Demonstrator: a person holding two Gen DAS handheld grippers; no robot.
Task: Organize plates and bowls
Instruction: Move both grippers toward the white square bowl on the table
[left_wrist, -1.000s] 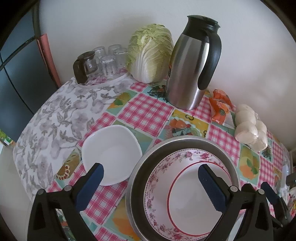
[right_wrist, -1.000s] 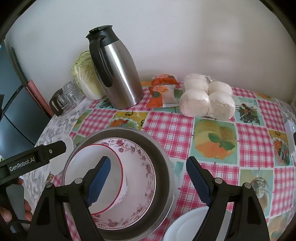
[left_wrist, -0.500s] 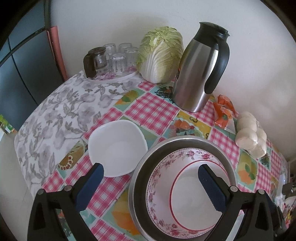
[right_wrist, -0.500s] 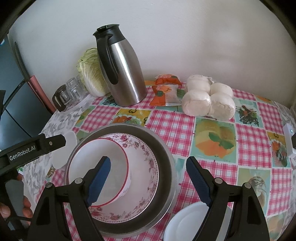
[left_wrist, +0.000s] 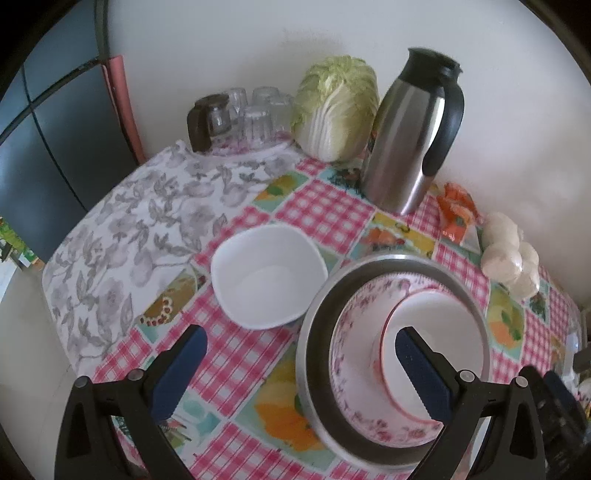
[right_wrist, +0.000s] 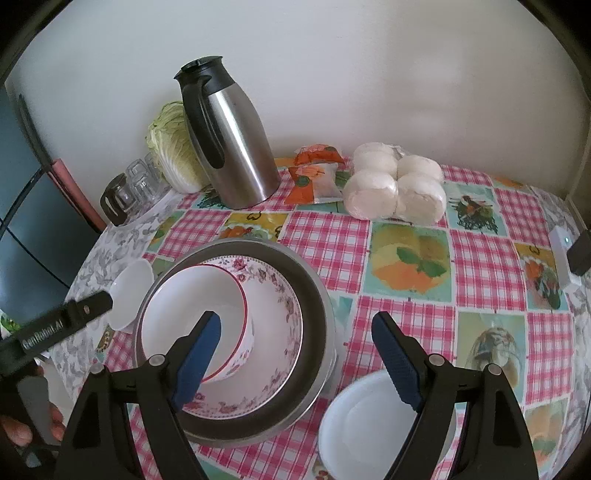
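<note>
In the left wrist view the left gripper (left_wrist: 301, 363) hangs with jaws apart and empty near the square white bowl (left_wrist: 269, 275), which sits just beside the nested stack in the metal basin (left_wrist: 314, 325). In the right wrist view the right gripper (right_wrist: 295, 354) is likewise spread and empty above that stack's red-rimmed bowl (right_wrist: 192, 295), with a white dish (right_wrist: 364, 424) below it. A good pickup would probably straddle one rim squarely before closing.

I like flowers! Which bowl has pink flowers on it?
The flowered bowl, the wide one sitting inside the metal basin. The red-rimmed bowl nested in it looks plain inside, and the white bowl beside the basin is plain.

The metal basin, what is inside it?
Inside the metal basin sits a floral bowl, with a red-rimmed white bowl in it. Anything beneath them is covered.
</note>
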